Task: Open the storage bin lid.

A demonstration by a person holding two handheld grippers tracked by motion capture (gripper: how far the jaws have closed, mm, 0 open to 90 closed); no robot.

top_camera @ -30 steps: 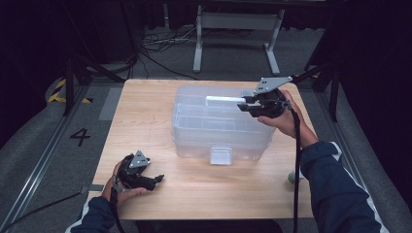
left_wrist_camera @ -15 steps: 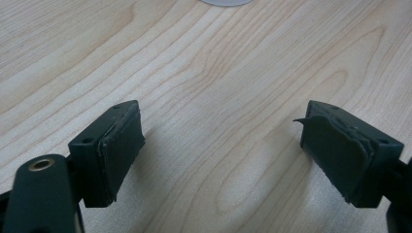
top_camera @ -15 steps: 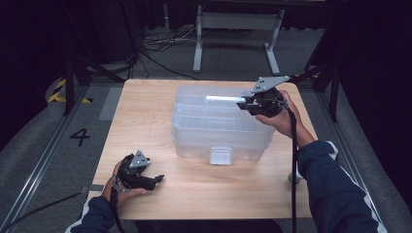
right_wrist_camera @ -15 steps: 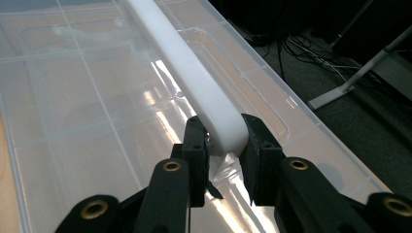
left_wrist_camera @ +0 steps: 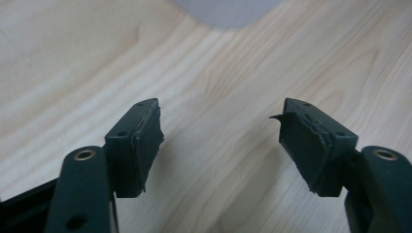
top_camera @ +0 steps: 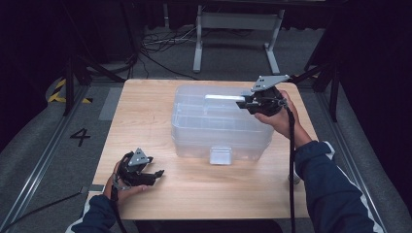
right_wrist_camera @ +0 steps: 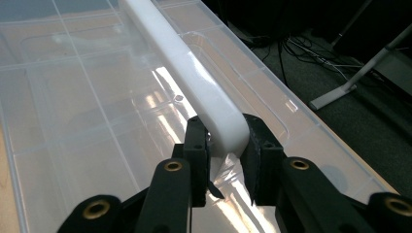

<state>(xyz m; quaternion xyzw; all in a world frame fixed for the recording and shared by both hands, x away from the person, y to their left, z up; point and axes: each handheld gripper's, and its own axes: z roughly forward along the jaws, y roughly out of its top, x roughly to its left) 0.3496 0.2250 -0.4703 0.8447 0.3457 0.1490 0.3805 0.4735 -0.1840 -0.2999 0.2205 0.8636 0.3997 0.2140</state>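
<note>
Right gripper [right_wrist_camera: 224, 145] clamped on white handle [right_wrist_camera: 194, 80] end, on lid of clear box [top_camera: 194, 126] at table [top_camera: 145, 107] center. Left gripper [left_wrist_camera: 221, 141] jaws apart, just been closing, nothing between; over bare wood at 7 o'clock.

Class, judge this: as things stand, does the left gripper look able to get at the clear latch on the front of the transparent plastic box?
Probably yes: bare wooden table lies between the left gripper, jaws open, and the clear latch.
</note>
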